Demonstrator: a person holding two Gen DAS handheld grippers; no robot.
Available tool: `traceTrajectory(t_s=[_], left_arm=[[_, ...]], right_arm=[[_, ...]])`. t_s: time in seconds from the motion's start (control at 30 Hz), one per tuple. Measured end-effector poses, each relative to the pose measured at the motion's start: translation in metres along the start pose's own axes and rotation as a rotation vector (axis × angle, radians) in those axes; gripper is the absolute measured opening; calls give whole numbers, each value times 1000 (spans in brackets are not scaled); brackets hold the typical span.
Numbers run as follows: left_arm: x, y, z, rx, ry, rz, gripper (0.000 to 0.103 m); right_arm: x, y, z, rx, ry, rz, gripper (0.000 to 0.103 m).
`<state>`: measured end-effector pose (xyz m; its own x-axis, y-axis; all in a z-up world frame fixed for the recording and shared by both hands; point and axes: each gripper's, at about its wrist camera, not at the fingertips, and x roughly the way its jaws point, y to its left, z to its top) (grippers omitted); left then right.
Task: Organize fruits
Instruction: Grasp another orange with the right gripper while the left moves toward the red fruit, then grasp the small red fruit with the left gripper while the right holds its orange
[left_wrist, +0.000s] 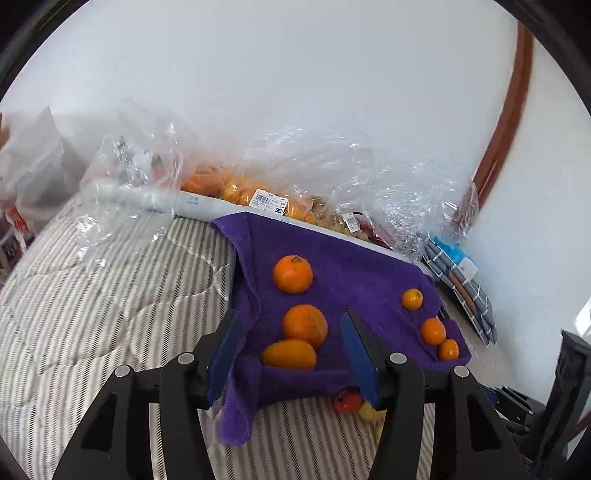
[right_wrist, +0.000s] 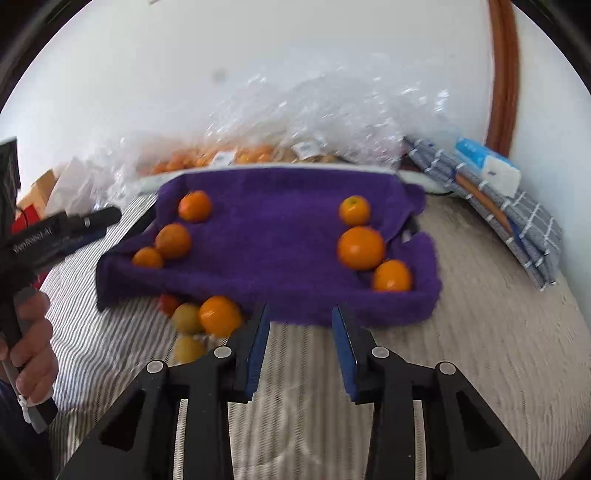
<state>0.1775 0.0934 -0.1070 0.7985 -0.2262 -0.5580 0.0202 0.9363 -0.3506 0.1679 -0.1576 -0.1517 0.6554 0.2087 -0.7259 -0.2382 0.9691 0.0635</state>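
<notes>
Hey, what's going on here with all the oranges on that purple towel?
A person is sorting fruit on a bed, holding a gripper in each hand. Six oranges sit on a purple towel, three along each side. The left gripper is open around the near oranges on its side, touching nothing firmly. The right gripper hangs open and empty just short of the towel's front edge. A loose orange, two yellowish fruits and a red fruit lie off the towel on the striped bedding.
</notes>
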Motion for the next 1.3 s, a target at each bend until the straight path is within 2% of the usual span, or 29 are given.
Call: traceTrajectory(t_s=[0.07, 0.23, 0.33, 0.53, 0.83, 0.93, 0.97, 1.1, 1.3], left_arm=[[-9, 3, -8, 21, 27, 29, 55], [-29, 18, -35, 85, 88, 85, 55], [-36, 30, -46, 79, 101, 94, 55], [-32, 41, -56, 58, 141, 126, 55], [-30, 42, -59, 52, 145, 135, 55], [-31, 41, -58, 53, 134, 126, 55], [-32, 40, -58, 52, 130, 122, 55], [-34, 38, -58, 63, 115, 115, 55], [-26, 37, -59, 68, 151, 125, 55]], right_arm=[[4, 12, -5, -23, 22, 33, 36], [14, 34, -8, -53, 52, 53, 36], [24, 40, -4, -51, 71, 78, 36], [35, 51, 3, -70, 72, 57, 36], [39, 44, 6, -80, 95, 79, 36], [50, 36, 4, -47, 155, 131, 37], [53, 34, 4, -37, 156, 122, 35], [48, 31, -3, -27, 111, 120, 33], [20, 20, -17, -76, 83, 72, 33]])
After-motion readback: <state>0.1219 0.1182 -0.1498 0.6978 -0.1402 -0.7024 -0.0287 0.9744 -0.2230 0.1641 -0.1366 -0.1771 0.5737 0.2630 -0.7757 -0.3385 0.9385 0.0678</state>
